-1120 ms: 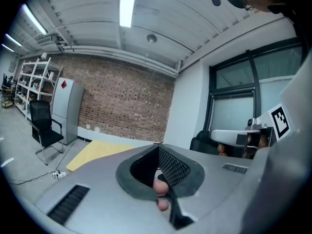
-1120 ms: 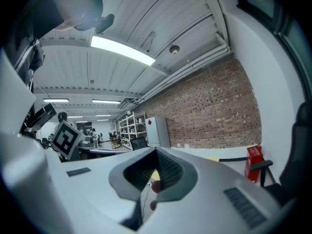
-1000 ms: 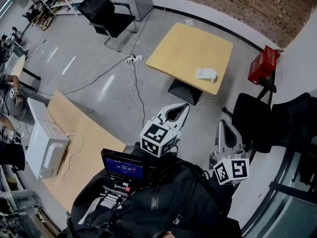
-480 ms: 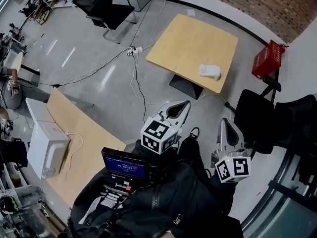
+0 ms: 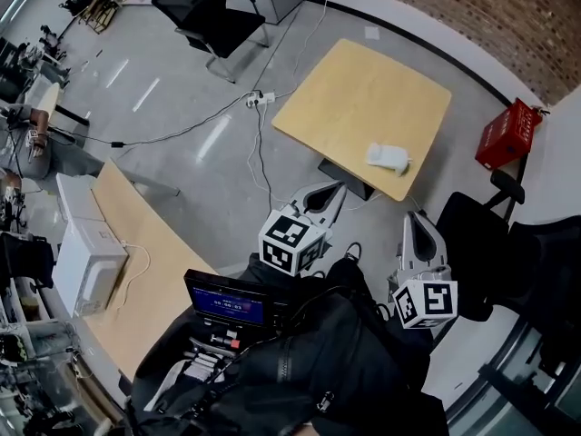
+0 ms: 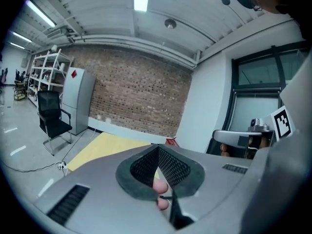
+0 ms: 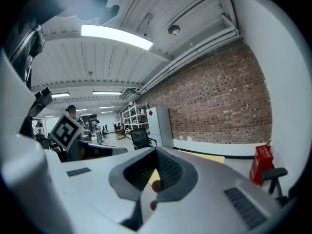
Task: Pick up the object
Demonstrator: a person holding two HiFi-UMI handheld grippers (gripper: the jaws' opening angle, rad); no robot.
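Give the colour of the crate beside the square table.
Red crate; best in the head view.

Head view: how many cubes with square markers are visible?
2. One cube sits on the left gripper, near the middle; the other cube sits on the right gripper, lower right. None seems hidden.

Small white object [image 5: 388,158] on square light-wood tabletop [image 5: 363,98], near its right edge; red plastic crate [image 5: 508,134] farther right; black office chair [image 5: 213,16] behind, leftward.

Tabletop [image 5: 363,98] bare around white object [image 5: 388,157]; black chair [image 5: 474,243] near right; cables [image 5: 258,148] cross floor [image 5: 213,203] left.
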